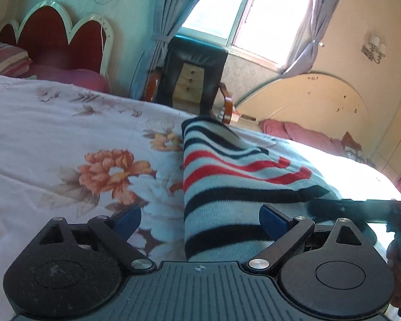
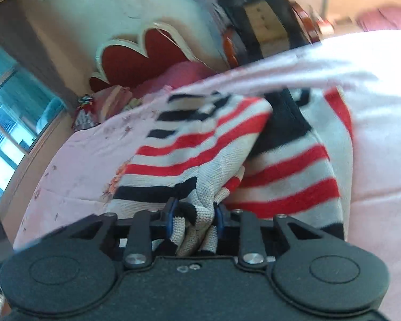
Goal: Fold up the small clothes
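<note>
A small striped knit garment (image 1: 227,187), banded in white, navy and red, lies on the bed (image 1: 53,123) over a floral quilt, chosen presumably because the soft, broad surface lets the cloth be spread and turned. The right hand-held gripper (image 2: 193,215) has its blue pads pressed together on a bunched edge of the garment, knit fabric crowding the gap between them; this pinch looks meant to carry that edge up and across the rest of the piece, and one flap (image 2: 200,139) already stands raised and doubled over the part lying flat. The picture from this side is blurred, so the exact fold line cannot be told. The left hand-held gripper (image 1: 200,219) is spread wide, its pads standing apart on either side of the garment's near end without visibly clamping it; it appears placed to steady or pin the cloth while the other side is drawn over. Behind the bed stand a scalloped red headboard (image 1: 56,34), a dark chair (image 1: 192,75) and a curtained window (image 1: 256,8).
</note>
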